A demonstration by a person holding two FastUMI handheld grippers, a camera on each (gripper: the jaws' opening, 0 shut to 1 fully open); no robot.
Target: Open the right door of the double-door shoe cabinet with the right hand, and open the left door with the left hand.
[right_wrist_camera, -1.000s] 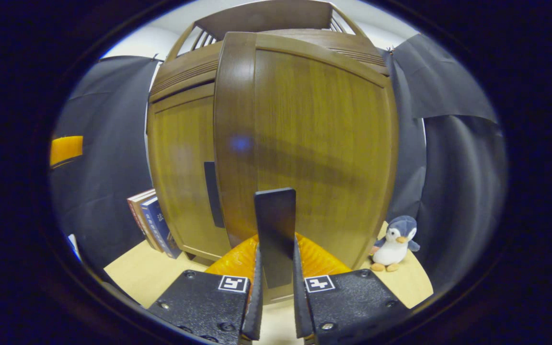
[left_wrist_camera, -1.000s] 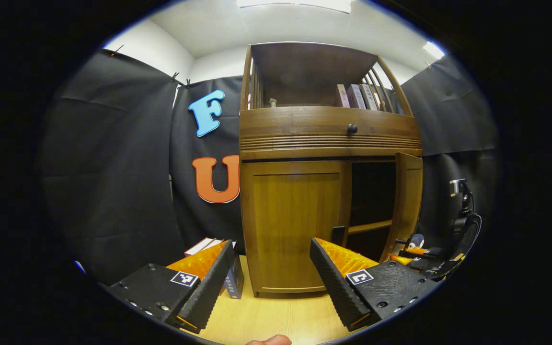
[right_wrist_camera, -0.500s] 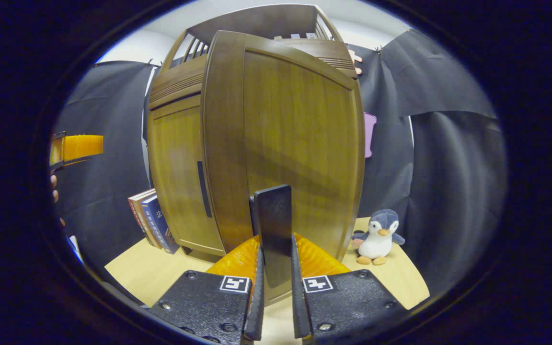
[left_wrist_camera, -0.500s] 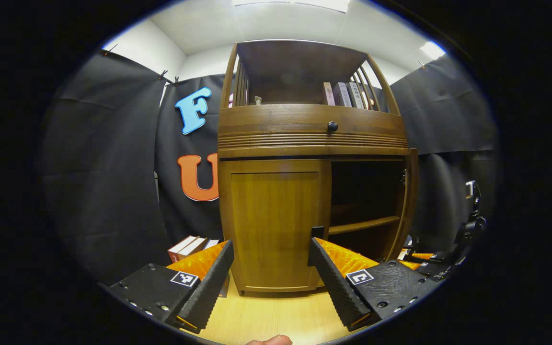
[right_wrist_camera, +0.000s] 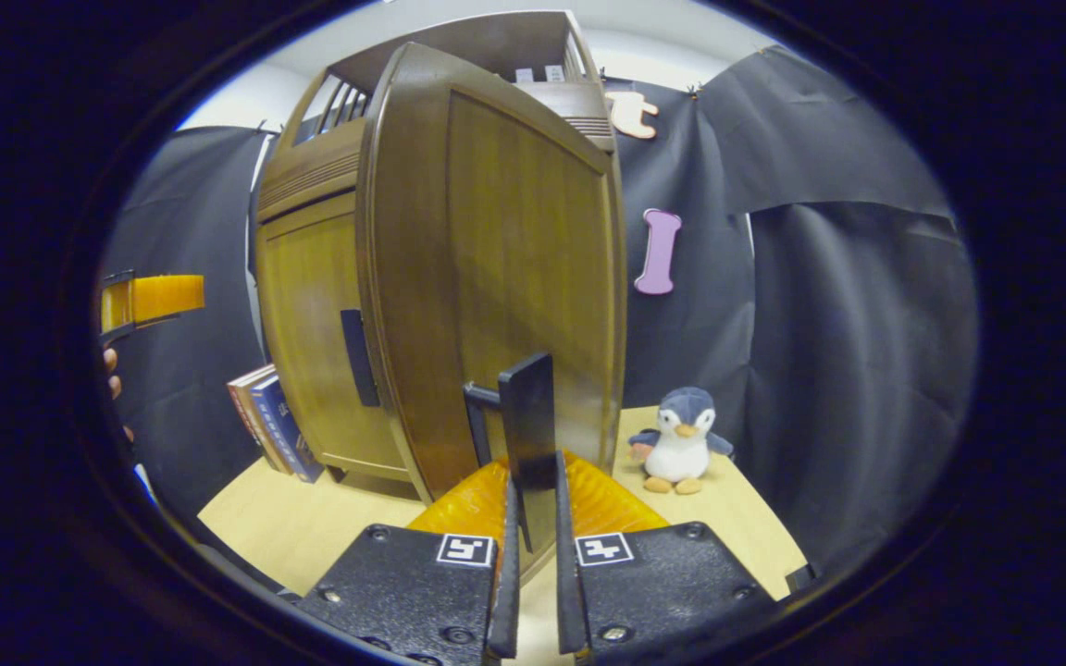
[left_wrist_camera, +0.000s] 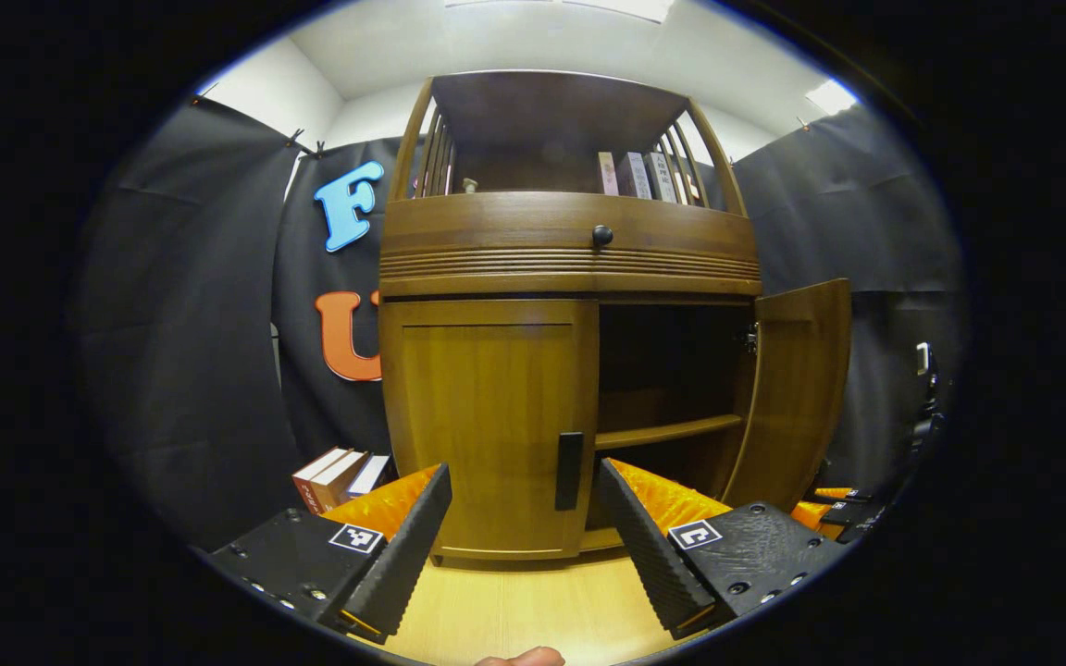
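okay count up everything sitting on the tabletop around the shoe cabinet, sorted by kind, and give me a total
Cabinets: 1, the shoe cabinet
Plush toys: 1, the penguin
Books: 3, leaning by the cabinet's left side
Total: 5

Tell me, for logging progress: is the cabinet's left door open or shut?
Shut: the left door sits flush in its frame, unlike the swung-out right door.

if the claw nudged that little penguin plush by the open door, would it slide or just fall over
The penguin plush looks soft and light, so it would probably tip or scoot rather than resist. It stands upright on small feet on the smooth wooden tabletop, so a nudge up high likely topples it. It sits apart from the right door, which gives no support.
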